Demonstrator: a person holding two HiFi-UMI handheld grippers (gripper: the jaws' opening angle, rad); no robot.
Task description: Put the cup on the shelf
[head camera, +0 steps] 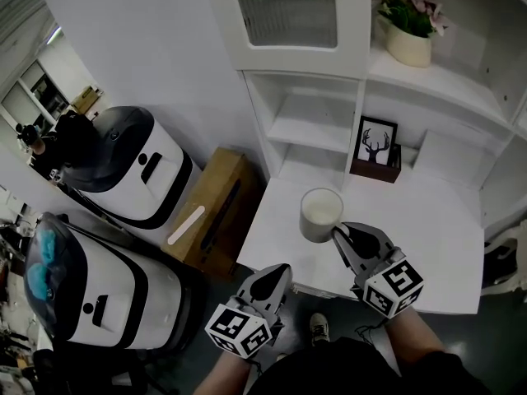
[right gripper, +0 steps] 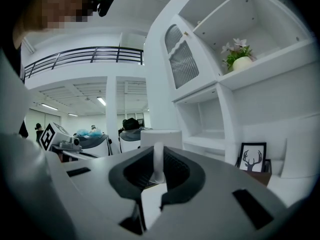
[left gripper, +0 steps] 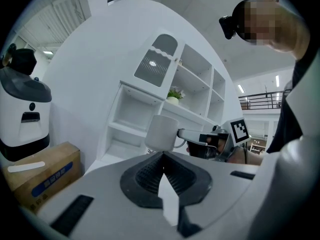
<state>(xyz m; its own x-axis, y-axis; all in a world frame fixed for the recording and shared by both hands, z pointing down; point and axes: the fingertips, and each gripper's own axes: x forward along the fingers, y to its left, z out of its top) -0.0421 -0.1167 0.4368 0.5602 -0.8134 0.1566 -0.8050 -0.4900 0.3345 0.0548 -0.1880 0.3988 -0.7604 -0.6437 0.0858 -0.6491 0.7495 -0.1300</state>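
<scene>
Above the desk [head camera: 428, 229], right tool [head camera: 342, 235] pinching cup [head camera: 319, 212] by handle, left tool [head camera: 280, 271] pressed together, flowers [head camera: 412, 6] in pot [head camera: 409, 49].

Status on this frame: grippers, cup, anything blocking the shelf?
Right gripper shut on handle of the cup; left gripper shut, empty. Cup over the desktop, not yet on the shelf. Path to shelf open; deer picture stands aside.

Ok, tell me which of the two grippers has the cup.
The right gripper: its jaws are shut on the handle of the white cup. The left gripper, jaws together, holds nothing.
</scene>
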